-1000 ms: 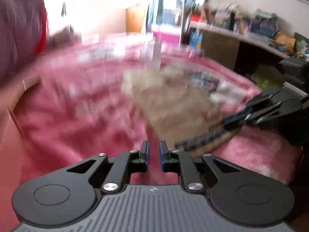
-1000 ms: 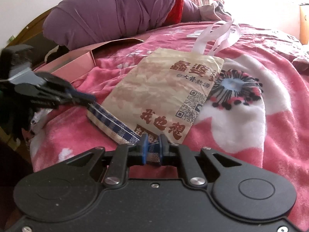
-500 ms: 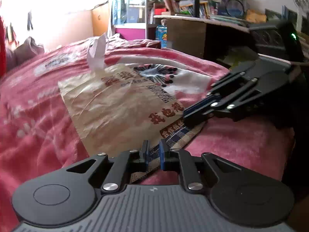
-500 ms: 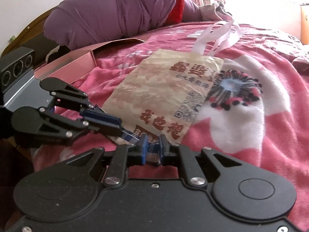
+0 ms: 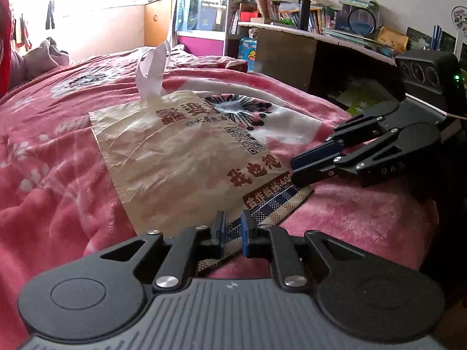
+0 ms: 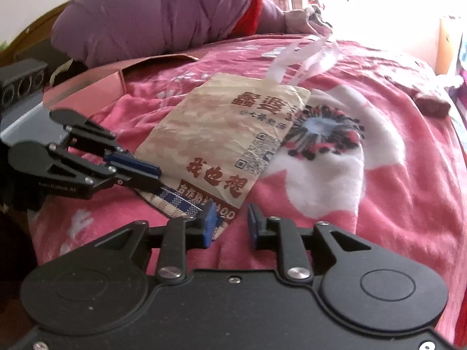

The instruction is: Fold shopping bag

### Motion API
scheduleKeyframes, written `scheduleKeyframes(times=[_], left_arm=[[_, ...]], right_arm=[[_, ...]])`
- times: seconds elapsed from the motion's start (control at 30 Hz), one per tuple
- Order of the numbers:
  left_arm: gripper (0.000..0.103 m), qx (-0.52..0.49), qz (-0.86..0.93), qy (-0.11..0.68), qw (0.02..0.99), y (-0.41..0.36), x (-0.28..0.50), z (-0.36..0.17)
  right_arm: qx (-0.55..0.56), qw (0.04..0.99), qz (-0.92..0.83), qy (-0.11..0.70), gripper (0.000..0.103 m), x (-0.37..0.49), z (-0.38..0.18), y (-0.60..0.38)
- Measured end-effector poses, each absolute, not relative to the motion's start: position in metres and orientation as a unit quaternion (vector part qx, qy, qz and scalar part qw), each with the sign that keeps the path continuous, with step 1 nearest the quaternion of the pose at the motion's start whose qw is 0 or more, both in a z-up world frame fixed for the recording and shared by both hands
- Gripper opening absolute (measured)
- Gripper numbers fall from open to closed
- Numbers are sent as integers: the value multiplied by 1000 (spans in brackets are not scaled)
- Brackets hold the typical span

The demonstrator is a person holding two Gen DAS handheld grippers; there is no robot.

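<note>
A beige shopping bag (image 5: 181,157) with red Chinese print, a checked bottom strip and white handles (image 5: 153,70) lies flat on the pink bed blanket; it also shows in the right wrist view (image 6: 233,134). My left gripper (image 5: 232,230) sits at the bag's bottom left corner, its jaws a small gap apart with the checked strip between them. In the right wrist view the left gripper (image 6: 151,175) looks closed at that corner. My right gripper (image 6: 232,223) is open at the bag's bottom right corner, which lies by its left finger. It also shows in the left wrist view (image 5: 294,169).
A pink flowered blanket (image 6: 379,175) covers the bed. A purple padded coat (image 6: 157,11) and a pink cardboard box (image 6: 96,87) lie at the bed's far left. A dark desk (image 5: 315,49) with books stands beyond the bed's right side.
My left gripper swung onto the bag's bottom left corner and settled there. My right gripper, shut on the bag's bottom edge before, has opened and let it go.
</note>
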State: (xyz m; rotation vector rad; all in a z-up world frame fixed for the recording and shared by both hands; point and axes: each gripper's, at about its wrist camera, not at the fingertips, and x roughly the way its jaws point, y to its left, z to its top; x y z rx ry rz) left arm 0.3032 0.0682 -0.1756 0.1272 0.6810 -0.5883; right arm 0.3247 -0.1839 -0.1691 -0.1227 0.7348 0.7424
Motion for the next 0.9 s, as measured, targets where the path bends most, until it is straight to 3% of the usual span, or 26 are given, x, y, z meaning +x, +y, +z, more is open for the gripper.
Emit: scheduleKeyframes(times=[0.2, 0.37, 0.53, 0.67, 0.9], left_arm=[[12, 56, -280, 337, 897, 70, 306, -176], [12, 53, -268, 336, 901, 73, 304, -176], [12, 47, -266, 334, 903, 74, 303, -177], [12, 49, -268, 334, 902, 73, 304, -178], [12, 49, -274, 334, 901, 73, 304, -178]], right_arm=[[-28, 862, 349, 367, 19, 333, -179, -188], [-71, 868, 338, 358, 19, 324, -173, -178], [-126, 882, 324, 317, 22, 306, -156, -166], [-142, 884, 352, 272, 16, 289, -138, -153], [-129, 865, 367, 316, 14, 306, -172, -134]])
